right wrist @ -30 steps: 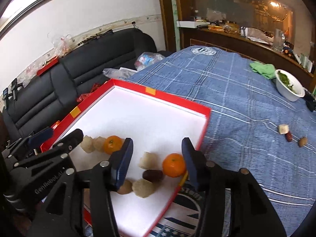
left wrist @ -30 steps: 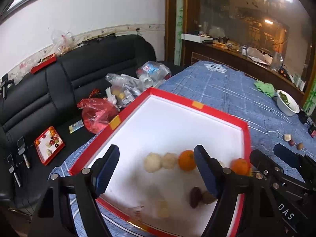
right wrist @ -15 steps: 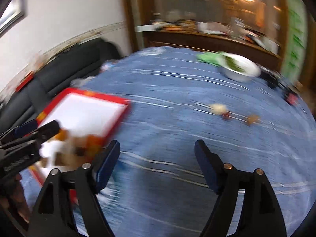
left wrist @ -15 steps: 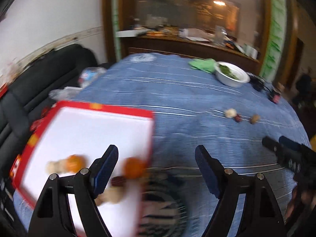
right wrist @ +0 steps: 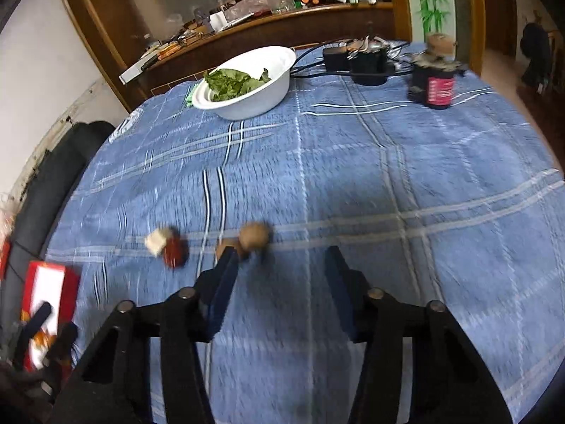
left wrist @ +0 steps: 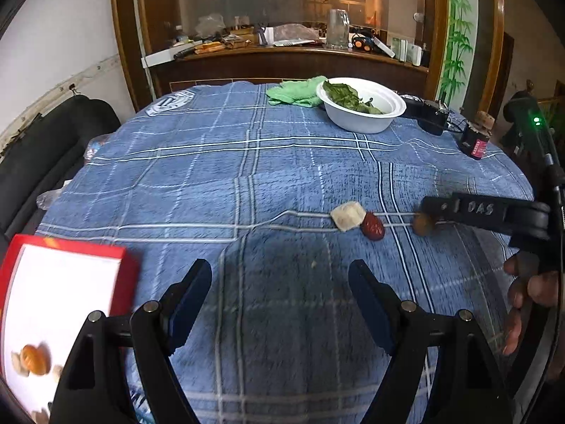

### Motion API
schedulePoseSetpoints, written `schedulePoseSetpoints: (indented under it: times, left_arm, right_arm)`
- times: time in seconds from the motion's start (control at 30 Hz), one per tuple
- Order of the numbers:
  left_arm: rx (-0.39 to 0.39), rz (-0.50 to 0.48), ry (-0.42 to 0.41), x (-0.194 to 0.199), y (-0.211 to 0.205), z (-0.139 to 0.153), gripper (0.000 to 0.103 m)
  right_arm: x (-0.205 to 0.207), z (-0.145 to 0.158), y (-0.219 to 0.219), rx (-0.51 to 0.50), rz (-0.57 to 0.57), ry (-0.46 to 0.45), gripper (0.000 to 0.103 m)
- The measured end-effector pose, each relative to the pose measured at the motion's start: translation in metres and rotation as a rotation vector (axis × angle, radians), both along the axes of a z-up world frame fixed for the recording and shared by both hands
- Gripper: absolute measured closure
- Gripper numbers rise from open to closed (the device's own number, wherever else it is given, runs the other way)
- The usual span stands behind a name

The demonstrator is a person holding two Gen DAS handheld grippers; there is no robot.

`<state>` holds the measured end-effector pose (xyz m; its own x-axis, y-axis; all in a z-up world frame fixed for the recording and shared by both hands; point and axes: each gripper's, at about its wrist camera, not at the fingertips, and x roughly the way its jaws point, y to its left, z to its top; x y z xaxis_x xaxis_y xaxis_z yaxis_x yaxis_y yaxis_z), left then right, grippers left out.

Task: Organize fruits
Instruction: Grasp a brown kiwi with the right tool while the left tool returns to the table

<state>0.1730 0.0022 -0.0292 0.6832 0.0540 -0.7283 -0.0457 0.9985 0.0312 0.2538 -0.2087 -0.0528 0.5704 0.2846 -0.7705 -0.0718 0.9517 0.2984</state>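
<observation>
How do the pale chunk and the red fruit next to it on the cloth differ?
The pale chunk is off-white and blocky with flat faces; the red fruit is dark glossy red and oval. The pale chunk looks somewhat larger than the red fruit. The pale chunk lies on the side toward the red tray, the red fruit toward the right tool. Both lie loose on the blue plaid cloth, touching, ungrasped.

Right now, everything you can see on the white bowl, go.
The white bowl looks like plain glossy ceramic or plastic, round with a wide flared rim. It sits upright on the far side of the blue plaid tablecloth and holds loose green leaves on one side. A green cloth lies against its left edge; black electronics sit close on its right. No gripper is near it.
</observation>
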Motion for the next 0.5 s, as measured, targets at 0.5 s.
schedulePoseSetpoints:
  times: [0.5]
  left_arm:
    - [0.057,-0.153,0.034,0.046,-0.029,-0.025,0.023]
  right_arm:
    - [-0.004,-0.011,0.0,0.015,0.071,0.04,0.079]
